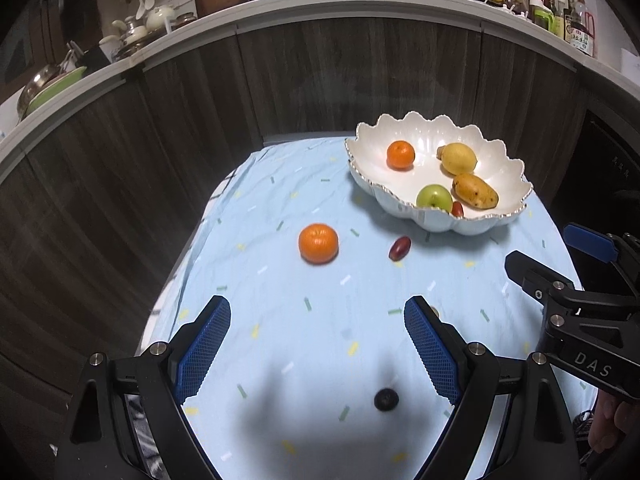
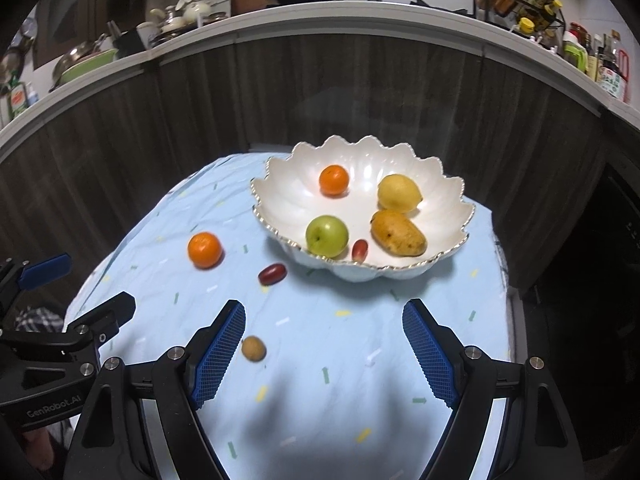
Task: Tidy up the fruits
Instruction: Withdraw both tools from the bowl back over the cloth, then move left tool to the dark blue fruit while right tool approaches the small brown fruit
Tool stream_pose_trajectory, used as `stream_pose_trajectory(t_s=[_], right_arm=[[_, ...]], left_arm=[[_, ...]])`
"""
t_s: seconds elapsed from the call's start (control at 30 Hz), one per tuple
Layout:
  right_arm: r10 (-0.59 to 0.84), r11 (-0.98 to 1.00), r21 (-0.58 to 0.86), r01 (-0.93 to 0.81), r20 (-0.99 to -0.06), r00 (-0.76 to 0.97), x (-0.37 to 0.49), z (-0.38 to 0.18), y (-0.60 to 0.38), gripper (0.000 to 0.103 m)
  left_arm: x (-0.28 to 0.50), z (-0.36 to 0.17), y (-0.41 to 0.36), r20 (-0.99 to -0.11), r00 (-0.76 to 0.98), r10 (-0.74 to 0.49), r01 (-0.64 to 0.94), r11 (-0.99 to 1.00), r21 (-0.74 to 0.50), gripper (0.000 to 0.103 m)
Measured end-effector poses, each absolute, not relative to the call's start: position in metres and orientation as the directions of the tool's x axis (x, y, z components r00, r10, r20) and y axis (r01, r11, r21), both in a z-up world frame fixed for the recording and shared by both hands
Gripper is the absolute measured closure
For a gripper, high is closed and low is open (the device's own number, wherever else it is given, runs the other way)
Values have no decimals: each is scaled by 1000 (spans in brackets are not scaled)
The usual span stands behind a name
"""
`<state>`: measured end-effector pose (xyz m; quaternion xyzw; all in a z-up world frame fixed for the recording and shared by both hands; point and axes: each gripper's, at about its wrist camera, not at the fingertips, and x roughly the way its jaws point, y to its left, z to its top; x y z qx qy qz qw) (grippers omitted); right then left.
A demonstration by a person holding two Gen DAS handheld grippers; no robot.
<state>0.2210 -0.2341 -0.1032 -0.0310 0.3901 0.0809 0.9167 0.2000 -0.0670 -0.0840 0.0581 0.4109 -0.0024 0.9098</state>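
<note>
Blue cloth [image 1: 280, 200] at frame centre carries loose fruit below the bowl [image 2: 280, 200]. I hold my left gripper [image 1: 318, 344] and right gripper [image 2: 324, 344] spread and empty, ready, I judge, for the orange [image 1: 318, 243].

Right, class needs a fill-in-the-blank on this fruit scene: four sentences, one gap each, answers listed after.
1. The white bowl holds one green ____.
2. The orange outside the bowl lies on the light ____ tablecloth.
3. Both the left tongs and the right tongs are ____, holding nothing.
4. The red grape on the cloth lies between the bowl and the loose ____.

Answers: apple; blue; open; orange
</note>
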Motion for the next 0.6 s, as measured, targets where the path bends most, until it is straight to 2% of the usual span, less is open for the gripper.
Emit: stream_pose_trajectory(t_s=[0.3, 0.6], right_arm=[[165, 971, 6, -240, -745, 646, 213, -124, -235, 30], [210, 953, 14, -304, -753, 624, 212, -139, -230, 30]], left_arm=[[179, -103, -77, -772, 634, 46, 55, 993, 103, 14], [167, -121, -84, -774, 632, 41, 66, 992, 106, 14]])
